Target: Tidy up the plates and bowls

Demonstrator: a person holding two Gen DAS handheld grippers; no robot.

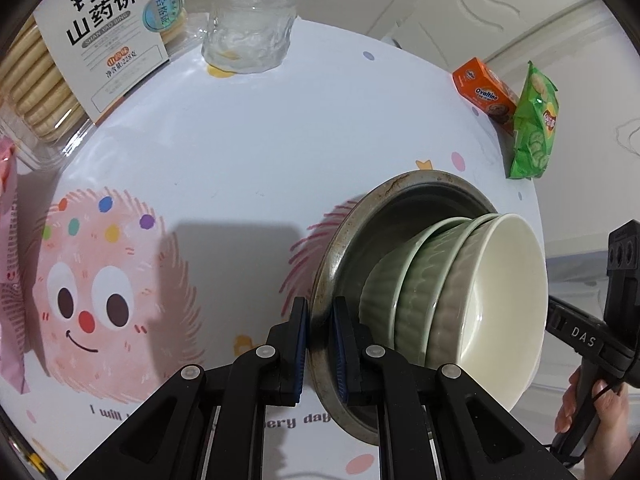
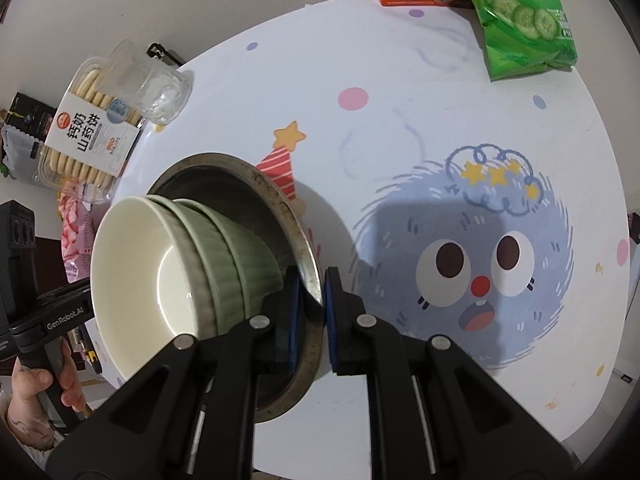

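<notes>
A worn metal plate [image 1: 336,248] carries a nested stack of three ribbed bowls [image 1: 448,292], green outside, the top one cream inside. My left gripper [image 1: 320,348] is shut on the plate's left rim, pads on either side of the edge. In the right wrist view the same metal plate [image 2: 292,216] and bowl stack [image 2: 168,264] appear, and my right gripper [image 2: 310,312] is shut on the opposite rim. Both grippers hold the plate above the cartoon-printed table [image 1: 256,152]. The other gripper's body shows at each view's edge, held by a hand [image 2: 32,388].
A biscuit pack [image 1: 80,40] and a clear glass [image 1: 252,28] stand at the table's far left. An orange Ovaltine box [image 1: 484,92] and a green chip bag [image 1: 534,124] sit at the far right edge. A pink packet [image 1: 8,264] lies at the left.
</notes>
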